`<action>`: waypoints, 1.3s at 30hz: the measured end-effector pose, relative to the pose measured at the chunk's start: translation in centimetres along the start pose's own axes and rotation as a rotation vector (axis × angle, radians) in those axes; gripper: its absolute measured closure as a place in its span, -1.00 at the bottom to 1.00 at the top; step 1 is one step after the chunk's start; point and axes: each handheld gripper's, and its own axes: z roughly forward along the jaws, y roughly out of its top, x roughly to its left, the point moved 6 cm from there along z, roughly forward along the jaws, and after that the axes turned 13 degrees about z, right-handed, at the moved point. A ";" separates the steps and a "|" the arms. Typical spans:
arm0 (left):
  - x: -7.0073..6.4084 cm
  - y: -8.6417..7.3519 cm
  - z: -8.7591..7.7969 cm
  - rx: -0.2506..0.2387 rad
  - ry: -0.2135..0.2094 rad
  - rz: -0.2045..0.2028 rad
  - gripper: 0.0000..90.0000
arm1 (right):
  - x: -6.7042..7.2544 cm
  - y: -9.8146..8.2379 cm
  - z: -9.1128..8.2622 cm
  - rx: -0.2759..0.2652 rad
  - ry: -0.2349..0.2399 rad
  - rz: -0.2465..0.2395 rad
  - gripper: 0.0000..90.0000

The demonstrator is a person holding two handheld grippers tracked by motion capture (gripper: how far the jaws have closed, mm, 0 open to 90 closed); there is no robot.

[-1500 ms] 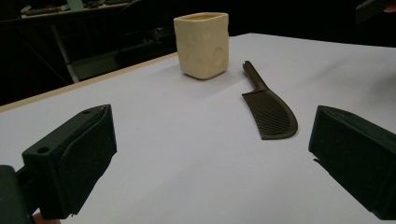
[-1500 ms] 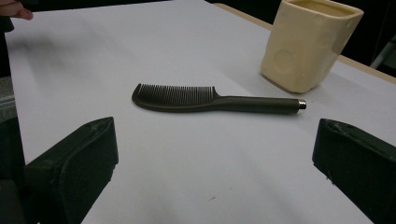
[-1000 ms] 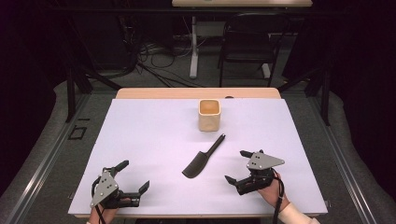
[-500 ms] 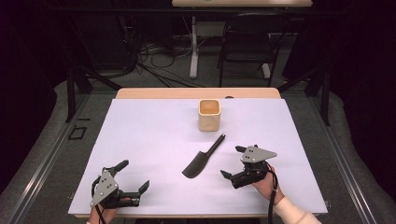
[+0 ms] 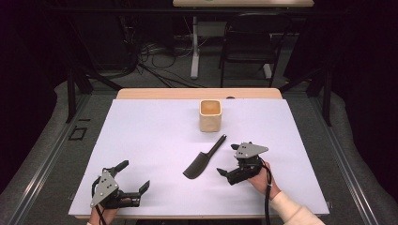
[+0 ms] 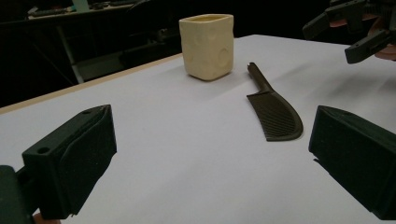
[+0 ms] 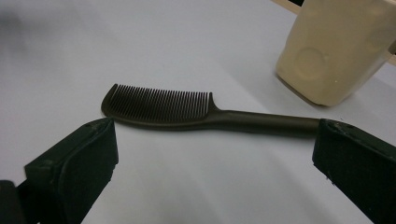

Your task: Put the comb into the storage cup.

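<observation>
The white table (image 5: 155,136) spreads across the high view, and on it, going from the largest thing down, stand a cream cup (image 5: 210,115) toward the far middle, the two hand-held grippers at the near edge, and a dark comb (image 5: 203,159) lying flat between the cup and the right gripper (image 5: 226,172). The right gripper, held in the person's right hand (image 5: 261,177), sits just to the right of the comb's toothed end, near it but not touching; its jaws stand wide apart and grasp nothing. In the right gripper view the comb (image 7: 196,112) lies crosswise beyond the two black jaws, spanning most of the gap between them, with the cup (image 7: 338,51) behind its handle end. The left gripper (image 5: 133,180) rests at the near left corner of the table, well apart from the comb, its jaws likewise spread and holding nothing; in the left gripper view the comb (image 6: 273,109) lies ahead and to the right, the cup (image 6: 208,44) beyond it, and the right gripper (image 6: 355,30) shows at the upper right. The comb's long axis runs diagonally in the high view: the thin handle points up and to the right toward the cup, stopping short of it, while the broad toothed head lies at the near left end. In the right gripper view its teeth point away from the gripper.
</observation>
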 end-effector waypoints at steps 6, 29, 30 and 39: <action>0.0 0.0 0.0 0.000 0.002 0.001 -0.98 | -0.5 0.6 0.5 0.001 -0.011 0.000 -1.00; -0.1 0.0 0.0 0.003 -0.001 0.008 -0.98 | -3.0 2.1 2.5 0.019 -0.062 0.042 -1.00; -0.1 0.0 0.0 0.002 -0.001 0.009 -0.98 | -3.1 2.2 2.5 0.022 -0.064 0.049 -1.00; 0.0 0.0 0.0 0.003 -0.002 0.006 -0.98 | -4.3 2.6 3.5 0.031 -0.076 0.071 -1.00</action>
